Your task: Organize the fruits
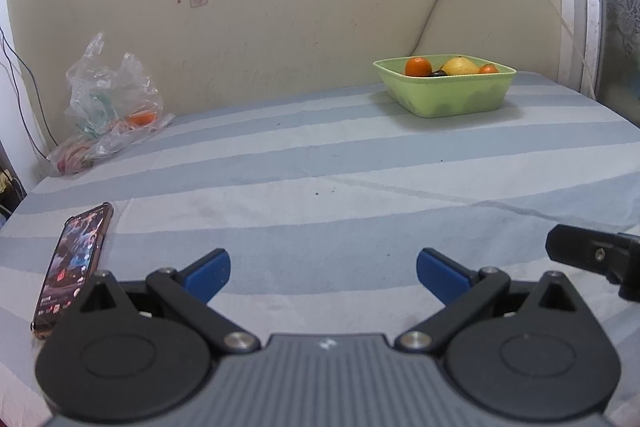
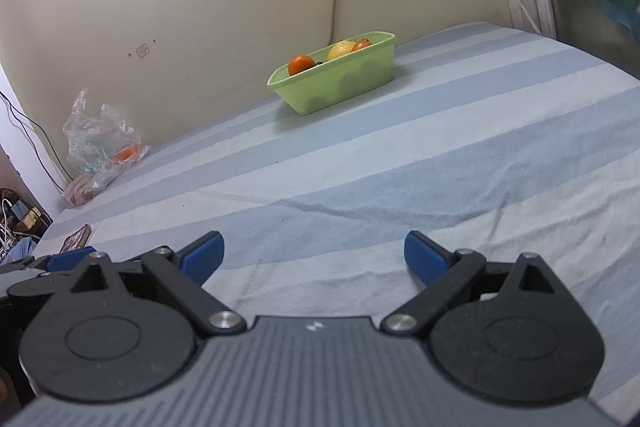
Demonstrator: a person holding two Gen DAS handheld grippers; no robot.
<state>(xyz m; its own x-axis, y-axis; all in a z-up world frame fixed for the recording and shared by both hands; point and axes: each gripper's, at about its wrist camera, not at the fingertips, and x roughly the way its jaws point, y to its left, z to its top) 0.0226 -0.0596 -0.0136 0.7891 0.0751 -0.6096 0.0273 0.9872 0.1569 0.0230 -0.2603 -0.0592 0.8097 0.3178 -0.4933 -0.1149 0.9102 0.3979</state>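
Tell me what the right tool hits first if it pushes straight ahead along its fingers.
Probably nothing soon: ahead of the open right tool lies bare striped cloth. Farther on, roughly in line, sits the green bowl of fruit; depth is unclear.

bowl (image 1: 444,95): smooth green plastic | sheet (image 1: 320,163): matt striped cloth | bag (image 1: 112,95): clear crinkled plastic | phone (image 1: 72,263): glossy screen

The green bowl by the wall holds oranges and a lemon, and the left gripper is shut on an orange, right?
Not quite. The left gripper is open and holds nothing, as the left wrist view shows. The green bowl by the wall does hold oranges and a lemon.
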